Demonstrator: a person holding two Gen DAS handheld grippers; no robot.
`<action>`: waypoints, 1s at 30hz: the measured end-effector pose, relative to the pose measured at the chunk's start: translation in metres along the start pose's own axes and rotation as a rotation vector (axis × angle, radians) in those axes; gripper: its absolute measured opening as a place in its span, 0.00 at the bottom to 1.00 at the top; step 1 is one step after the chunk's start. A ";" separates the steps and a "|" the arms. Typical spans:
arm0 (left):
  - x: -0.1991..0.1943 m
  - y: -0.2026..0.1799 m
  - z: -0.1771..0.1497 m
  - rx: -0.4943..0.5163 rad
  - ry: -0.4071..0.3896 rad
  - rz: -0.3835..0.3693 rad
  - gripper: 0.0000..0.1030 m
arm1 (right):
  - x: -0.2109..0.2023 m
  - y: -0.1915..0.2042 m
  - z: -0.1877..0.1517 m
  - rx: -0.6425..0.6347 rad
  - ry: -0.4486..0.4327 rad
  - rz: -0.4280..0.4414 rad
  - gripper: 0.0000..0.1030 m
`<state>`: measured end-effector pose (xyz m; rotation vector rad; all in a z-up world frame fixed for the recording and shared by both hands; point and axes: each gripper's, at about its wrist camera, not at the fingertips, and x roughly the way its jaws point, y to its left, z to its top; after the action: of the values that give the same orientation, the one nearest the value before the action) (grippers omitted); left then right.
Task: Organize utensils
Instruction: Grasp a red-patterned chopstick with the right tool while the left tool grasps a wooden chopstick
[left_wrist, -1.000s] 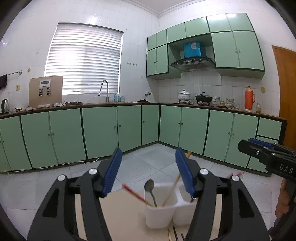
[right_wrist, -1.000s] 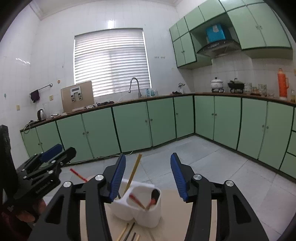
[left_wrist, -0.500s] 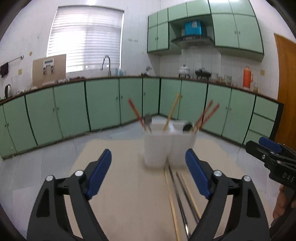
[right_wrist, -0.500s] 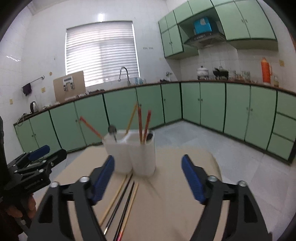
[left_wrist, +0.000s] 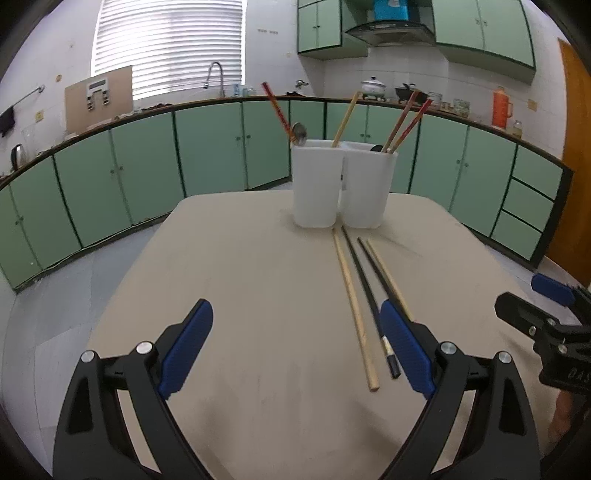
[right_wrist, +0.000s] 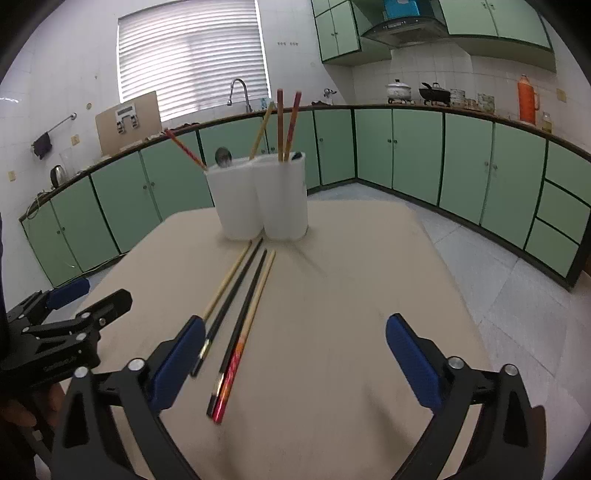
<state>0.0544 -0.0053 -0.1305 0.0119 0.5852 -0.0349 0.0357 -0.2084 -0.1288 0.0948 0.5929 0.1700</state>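
Observation:
A white two-compartment utensil holder (left_wrist: 341, 184) (right_wrist: 262, 197) stands at the far side of a beige table (left_wrist: 240, 295) (right_wrist: 362, 295). It holds a spoon (left_wrist: 300, 133) and several chopsticks. Several loose chopsticks (left_wrist: 354, 295) (right_wrist: 240, 295), pale wooden and black ones, lie side by side in front of the holder. My left gripper (left_wrist: 295, 347) is open and empty, low over the near table, left of the chopsticks' near ends. My right gripper (right_wrist: 295, 358) is open and empty, with the chopsticks' near ends by its left finger. Each gripper shows at the edge of the other's view.
Green kitchen cabinets (left_wrist: 147, 166) run along the walls behind the table, with a sink tap (left_wrist: 216, 74), pots (left_wrist: 373, 88) and an orange thermos (left_wrist: 500, 107) on the counter. A tiled floor (right_wrist: 498, 288) surrounds the table.
Both grippers have dropped and pulled back from above the holder to low over the near table. The loose chopsticks came into full view. Both stayed open.

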 end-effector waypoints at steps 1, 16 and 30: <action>0.000 0.000 -0.003 -0.004 -0.008 0.004 0.86 | 0.000 0.002 -0.005 -0.002 -0.007 -0.012 0.82; -0.015 -0.008 -0.019 0.020 -0.023 0.014 0.80 | 0.007 0.044 -0.043 -0.093 0.115 0.051 0.19; -0.007 -0.001 -0.026 -0.011 0.030 0.024 0.80 | 0.013 0.052 -0.052 -0.116 0.170 0.097 0.13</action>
<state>0.0346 -0.0053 -0.1481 0.0085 0.6147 -0.0085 0.0104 -0.1532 -0.1716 -0.0034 0.7472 0.3085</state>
